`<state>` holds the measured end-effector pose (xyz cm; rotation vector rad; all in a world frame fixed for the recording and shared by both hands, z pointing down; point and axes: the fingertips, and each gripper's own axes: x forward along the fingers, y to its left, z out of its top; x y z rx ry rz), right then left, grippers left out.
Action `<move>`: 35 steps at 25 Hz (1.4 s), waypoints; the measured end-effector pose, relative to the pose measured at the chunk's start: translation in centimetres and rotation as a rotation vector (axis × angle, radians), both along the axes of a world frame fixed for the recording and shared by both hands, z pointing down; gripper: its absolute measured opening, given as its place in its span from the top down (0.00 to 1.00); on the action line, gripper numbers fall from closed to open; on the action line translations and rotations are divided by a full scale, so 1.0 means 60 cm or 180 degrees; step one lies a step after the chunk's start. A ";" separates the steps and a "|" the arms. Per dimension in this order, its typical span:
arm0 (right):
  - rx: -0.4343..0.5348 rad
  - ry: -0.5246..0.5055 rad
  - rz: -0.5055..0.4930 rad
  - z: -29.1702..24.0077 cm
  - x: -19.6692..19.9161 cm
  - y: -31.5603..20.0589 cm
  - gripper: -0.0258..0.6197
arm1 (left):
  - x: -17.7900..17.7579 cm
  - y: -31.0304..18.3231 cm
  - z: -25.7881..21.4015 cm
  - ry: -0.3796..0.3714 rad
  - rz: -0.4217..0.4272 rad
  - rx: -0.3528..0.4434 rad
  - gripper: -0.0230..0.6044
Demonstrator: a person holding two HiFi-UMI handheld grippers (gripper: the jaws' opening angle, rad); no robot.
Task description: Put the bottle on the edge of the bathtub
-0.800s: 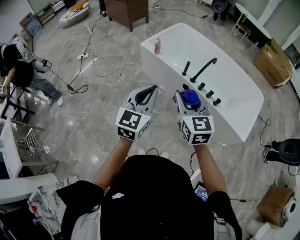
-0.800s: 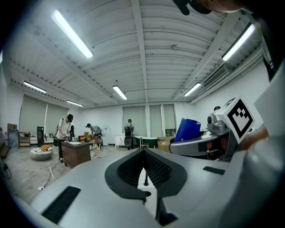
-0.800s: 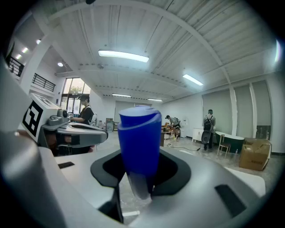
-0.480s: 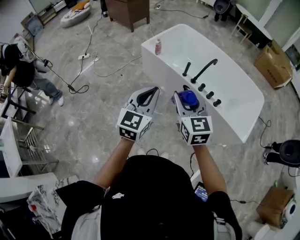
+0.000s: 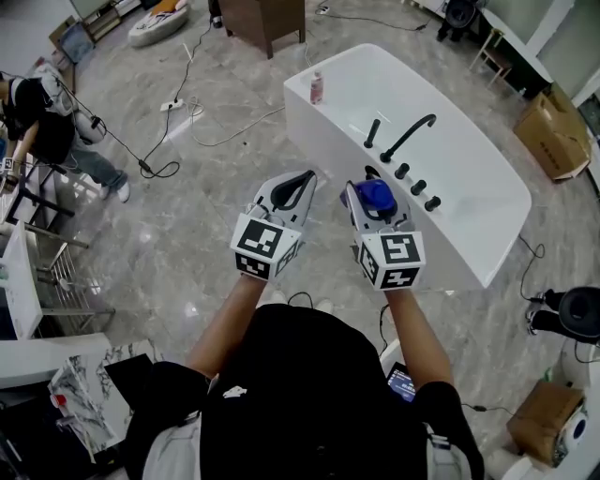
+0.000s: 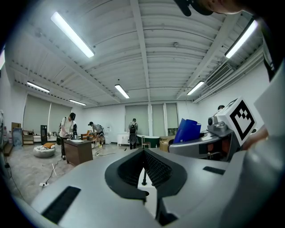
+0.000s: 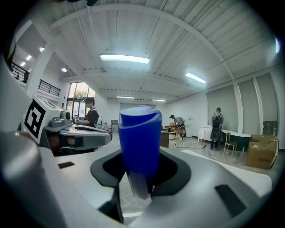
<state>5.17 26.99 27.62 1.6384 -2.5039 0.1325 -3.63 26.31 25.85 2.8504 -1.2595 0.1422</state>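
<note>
A bottle with a blue cap [image 5: 378,194] stands upright between the jaws of my right gripper [image 5: 373,187], which is shut on it. In the right gripper view the bottle [image 7: 139,142] fills the middle, blue above and clear below, and hides the fingertips of the right gripper [image 7: 138,156]. The white bathtub [image 5: 487,202] lies just beyond and to the right, and the bottle hovers over the tub's near rim. My left gripper [image 5: 298,186] is held beside the right one, over the floor. Its jaws [image 6: 144,151] are together and empty.
A black faucet [image 5: 409,138] with several knobs [image 5: 418,188] sits on the tub's near rim. A small pink bottle [image 5: 317,88] stands on the tub's far left corner. Cables [image 5: 178,122] run over the marble floor. There is a brown cabinet [image 5: 267,19] behind, cardboard boxes [image 5: 553,127] at the right, and a person [image 5: 42,122] at the left.
The head view has shifted slightly. Both grippers keep their places, and the bottle stays in the right gripper.
</note>
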 end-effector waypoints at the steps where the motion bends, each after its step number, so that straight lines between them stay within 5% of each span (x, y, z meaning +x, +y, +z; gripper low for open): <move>1: 0.0001 0.0002 -0.0020 0.002 0.005 0.002 0.72 | 0.006 0.003 0.000 0.0010 -0.0013 0.0004 0.95; 18: -0.0015 0.0045 -0.0218 0.032 0.048 -0.038 0.72 | 0.049 -0.035 0.023 0.0020 -0.0178 0.0028 0.95; 35: -0.0162 0.0083 0.0002 0.055 0.035 -0.306 0.72 | 0.005 -0.310 0.046 0.0027 -0.0100 -0.0097 0.95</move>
